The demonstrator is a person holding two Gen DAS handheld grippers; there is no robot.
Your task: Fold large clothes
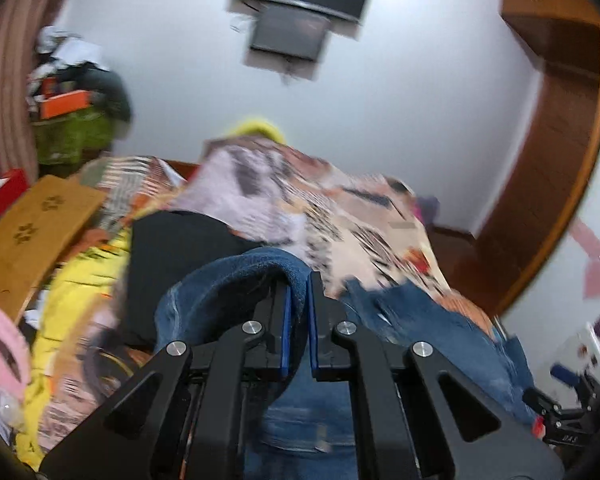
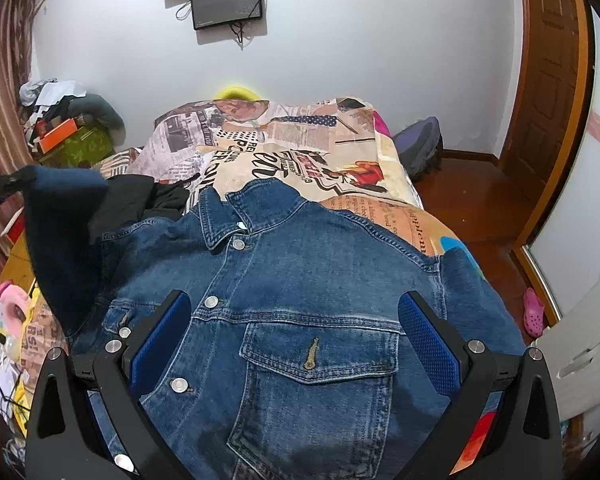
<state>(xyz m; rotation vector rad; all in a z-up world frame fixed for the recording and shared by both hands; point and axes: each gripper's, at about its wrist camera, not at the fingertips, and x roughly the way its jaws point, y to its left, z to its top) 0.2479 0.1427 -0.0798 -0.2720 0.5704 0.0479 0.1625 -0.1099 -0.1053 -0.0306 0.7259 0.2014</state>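
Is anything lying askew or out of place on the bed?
Yes. The denim jacket is not flat: the left gripper is shut on one sleeve, holding it off the bed. A black garment lies crumpled beside the collar. The right gripper is open.

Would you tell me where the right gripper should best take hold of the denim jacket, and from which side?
Probably the sleeve edge near the shoulder seam of the denim jacket, coming in from the door side. The jacket lies flat, buttoned front up on the bed, so only edges offer a pinchable fold. The left gripper already pinches the other side; the right gripper hangs open over the chest pocket.
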